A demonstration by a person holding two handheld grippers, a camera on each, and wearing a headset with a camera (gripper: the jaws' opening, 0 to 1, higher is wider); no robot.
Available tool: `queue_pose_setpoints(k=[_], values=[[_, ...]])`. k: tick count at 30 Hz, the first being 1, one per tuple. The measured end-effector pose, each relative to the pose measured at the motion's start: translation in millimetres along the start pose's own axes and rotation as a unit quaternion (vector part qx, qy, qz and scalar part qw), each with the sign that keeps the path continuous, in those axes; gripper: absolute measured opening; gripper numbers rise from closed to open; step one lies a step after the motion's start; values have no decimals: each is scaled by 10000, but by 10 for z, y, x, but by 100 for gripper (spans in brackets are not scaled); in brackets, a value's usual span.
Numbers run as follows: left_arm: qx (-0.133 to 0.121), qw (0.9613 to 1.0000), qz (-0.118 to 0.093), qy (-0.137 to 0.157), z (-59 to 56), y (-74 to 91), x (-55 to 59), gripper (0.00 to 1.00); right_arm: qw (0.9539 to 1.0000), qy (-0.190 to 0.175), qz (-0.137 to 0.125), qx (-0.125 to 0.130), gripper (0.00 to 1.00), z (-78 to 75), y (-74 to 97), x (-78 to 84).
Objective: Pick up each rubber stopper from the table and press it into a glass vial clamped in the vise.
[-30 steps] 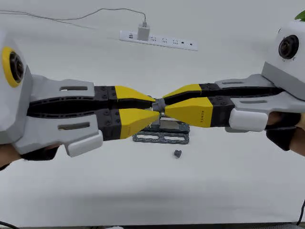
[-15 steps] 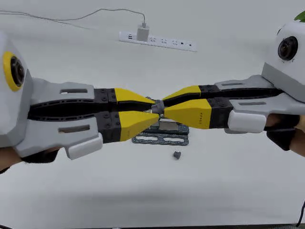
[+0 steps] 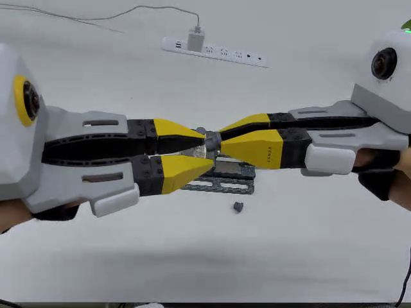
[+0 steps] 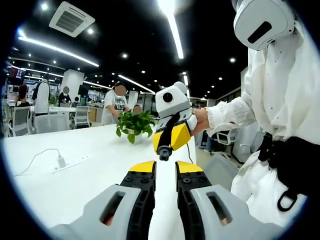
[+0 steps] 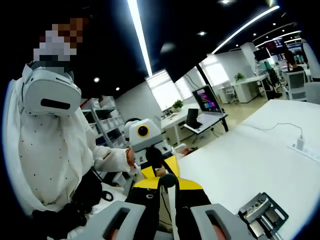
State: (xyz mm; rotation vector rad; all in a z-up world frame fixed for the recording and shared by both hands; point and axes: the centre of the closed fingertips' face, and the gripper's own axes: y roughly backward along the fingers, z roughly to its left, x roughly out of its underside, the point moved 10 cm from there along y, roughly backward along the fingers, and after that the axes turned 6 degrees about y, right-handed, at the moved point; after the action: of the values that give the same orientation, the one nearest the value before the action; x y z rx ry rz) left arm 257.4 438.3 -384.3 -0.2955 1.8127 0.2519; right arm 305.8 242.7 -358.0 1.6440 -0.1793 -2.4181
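Head view: stopper against vial.

Both grippers' jaws covered most of the vise in head view; we saw just its lower plate. What was probably the vial showed as a small blurred glint between the left gripper tips, so we couldn't tell whether those jaws held anything. The right gripper tips hid most of the stopper pinched there. The loose stopper was too small for shape. Both gripper bodies ran off the side edges. In right gripper view the vise's slots were too small to read.
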Motion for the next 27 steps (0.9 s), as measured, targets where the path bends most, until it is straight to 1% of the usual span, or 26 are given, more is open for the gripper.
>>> queue_pose_setpoints(k=[3,5,6,7,8,10,12,13,16,19,21,23,24,27], values=[[-104,9999,23,14,29,31,34,16,10000,-29,26,76,6,-63,16,-17],[-204,9998,41,35,54,51,64,21,9997,-30,119,199,6,-118,30,-23],[-245,9997,31,-41,61,59,76,23,9996,-27,165,237,6,-142,34,-24],[-320,9993,13,-182,72,71,89,25,9994,-42,207,277,6,-181,36,-29],[-320,9994,26,-125,72,75,105,25,9992,-43,245,310,6,-207,37,-31],[-389,9992,84,-57,93,87,146,30,9984,-43,395,400,6,-283,40,-30],[-468,9987,131,-135,104,99,195,35,9972,-58,560,498,6,-366,37,-30],[-508,9985,175,-120,114,105,214,39,9966,-47,623,533,6,-379,22,-35],[-585,9979,234,-148,133,129,278,44,9942,-110,826,673,6,-512,16,-52],[-676,9973,257,-97,157,157,335,48,9889,54,1232,824,6,-647,-18,-67],[-732,9969,278,-86,172,171,366,51,9875,100,1328,845,6,-703,-58,-84],[-794,9963,320,-26,193,191,410,53,9842,259,1515,878,6,-782,-96,-94],[-823,9961,331,-20,200,199,425,54,9824,335,1618,873,6,-812,-113,-96],[-912,9953,329,49,228,230,485,60,9744,484,2009,881,6,-934,-185,-73]])
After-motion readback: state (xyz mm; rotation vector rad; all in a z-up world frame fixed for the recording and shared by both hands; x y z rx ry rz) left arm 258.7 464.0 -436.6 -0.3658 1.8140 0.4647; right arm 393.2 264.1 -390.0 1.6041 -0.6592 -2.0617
